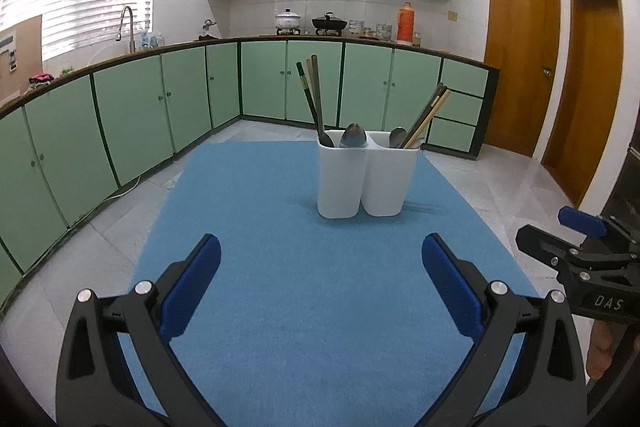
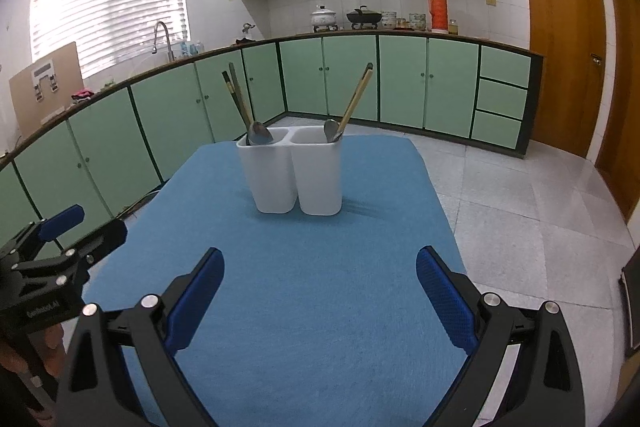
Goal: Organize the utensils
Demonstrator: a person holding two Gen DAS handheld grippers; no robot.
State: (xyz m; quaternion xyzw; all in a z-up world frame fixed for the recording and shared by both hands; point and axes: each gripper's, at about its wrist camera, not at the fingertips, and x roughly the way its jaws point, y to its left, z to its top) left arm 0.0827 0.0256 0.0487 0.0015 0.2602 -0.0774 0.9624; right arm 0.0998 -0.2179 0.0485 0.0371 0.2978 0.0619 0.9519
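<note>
A green-cabinet kitchen runs round the room: a sink tap (image 1: 127,23) under the blinds, a white pot (image 1: 287,20) and a black wok (image 1: 329,23) on the stove, an orange thermos (image 1: 405,24) further along, and wooden doors (image 1: 520,55) at the right. Nothing lies on the blue mat (image 1: 300,267) between the tools and the holder.

The white utensil holder (image 1: 362,179) stands upright toward the far end of the desk, on the mat, and has two compartments side by side. The left one holds dark chopsticks (image 1: 312,95) leaning left and a spoon (image 1: 353,137) bowl-up; the right one holds another spoon (image 1: 397,137) and lighter chopsticks (image 1: 428,115) leaning right.

The left gripper (image 1: 320,275) hovers low over the near part of the mat, its blue-padded fingers (image 1: 192,287) spread wide, holding nothing. The right gripper (image 2: 320,283) is just beside it, level with it, its fingers (image 2: 444,299) equally wide apart and empty. Both are well short of the holder. A hand (image 1: 600,351) shows under the right tool's body.
</note>
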